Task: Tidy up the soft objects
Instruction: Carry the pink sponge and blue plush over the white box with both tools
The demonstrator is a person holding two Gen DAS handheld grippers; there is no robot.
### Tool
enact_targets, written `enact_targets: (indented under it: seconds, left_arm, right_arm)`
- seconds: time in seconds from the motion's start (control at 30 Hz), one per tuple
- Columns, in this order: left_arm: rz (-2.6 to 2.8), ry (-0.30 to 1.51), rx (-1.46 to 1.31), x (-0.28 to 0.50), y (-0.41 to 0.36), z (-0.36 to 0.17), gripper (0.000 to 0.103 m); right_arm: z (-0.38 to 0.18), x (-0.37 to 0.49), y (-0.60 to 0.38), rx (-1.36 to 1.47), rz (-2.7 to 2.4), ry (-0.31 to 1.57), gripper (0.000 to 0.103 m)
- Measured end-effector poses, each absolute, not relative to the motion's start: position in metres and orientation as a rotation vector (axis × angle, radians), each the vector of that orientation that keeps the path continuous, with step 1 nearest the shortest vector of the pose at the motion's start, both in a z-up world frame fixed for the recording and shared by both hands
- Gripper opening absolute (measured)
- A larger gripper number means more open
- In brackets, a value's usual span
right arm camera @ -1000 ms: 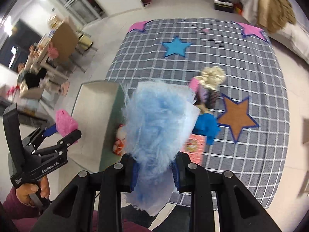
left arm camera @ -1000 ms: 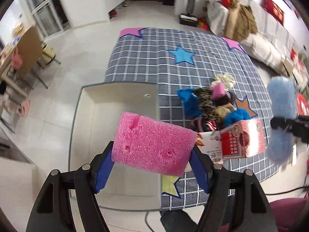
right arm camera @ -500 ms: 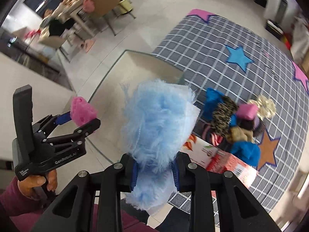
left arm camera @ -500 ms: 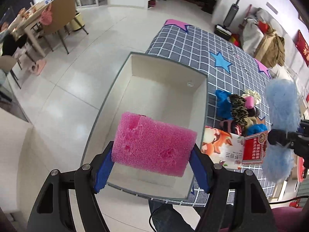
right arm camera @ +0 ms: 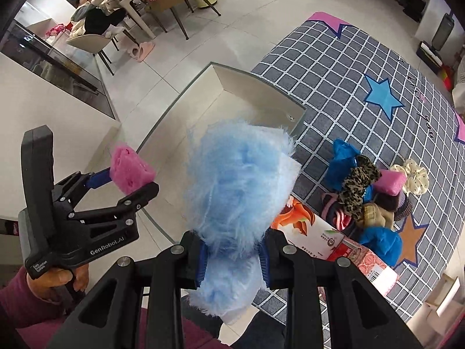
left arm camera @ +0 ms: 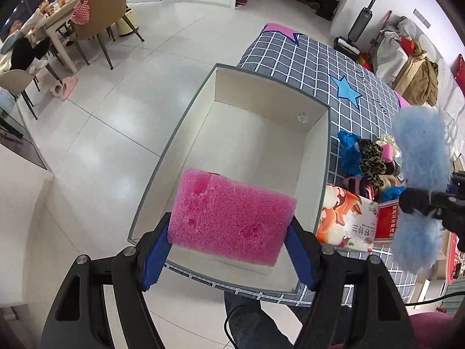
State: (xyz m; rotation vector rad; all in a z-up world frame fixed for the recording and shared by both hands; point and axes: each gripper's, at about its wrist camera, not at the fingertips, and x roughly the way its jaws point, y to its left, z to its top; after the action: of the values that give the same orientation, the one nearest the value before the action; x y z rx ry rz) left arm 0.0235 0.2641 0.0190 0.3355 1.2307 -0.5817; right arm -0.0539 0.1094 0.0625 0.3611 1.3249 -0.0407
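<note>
Looking down past my left gripper [left arm camera: 229, 250], I saw its blue pads squeezed on both ends of the pink sponge [left arm camera: 231, 218], held in the air over the near edge of the white box [left arm camera: 261, 133]. The box had four tall walls and lots of bare room inside. My right gripper [right arm camera: 234, 257] was pinched tight around the middle of the fluffy blue cloth [right arm camera: 238, 186], up in the air beside the box. Just right of the box lay a printed carton [left arm camera: 345, 221], and past it a pile of soft hair ties and cloths [right arm camera: 369, 195] sat on the checked rug [right arm camera: 348, 93]. A second ago the sponge hung over the box's right wall; now it was over the inside.
</note>
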Motion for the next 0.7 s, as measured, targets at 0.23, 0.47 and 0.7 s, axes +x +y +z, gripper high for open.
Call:
enact_targets:
  seconds: [0.23, 0.47, 0.7]
  left_arm:
    - [-0.578, 1.230, 0.342, 0.026, 0.264, 0.018, 0.076]
    - [-0.576, 1.238, 0.346, 0.027, 0.263, 0.015, 0.076]
    - [-0.570, 1.248, 0.351, 0.030, 0.261, 0.011, 0.076]
  right_arm:
    - [0.061, -0.047, 0.111, 0.356, -0.035, 1.327, 0.030]
    - [0.059, -0.040, 0.112, 0.351, -0.026, 1.334, 0.030]
    - [0.056, -0.033, 0.110, 0.353, -0.021, 1.337, 0.030]
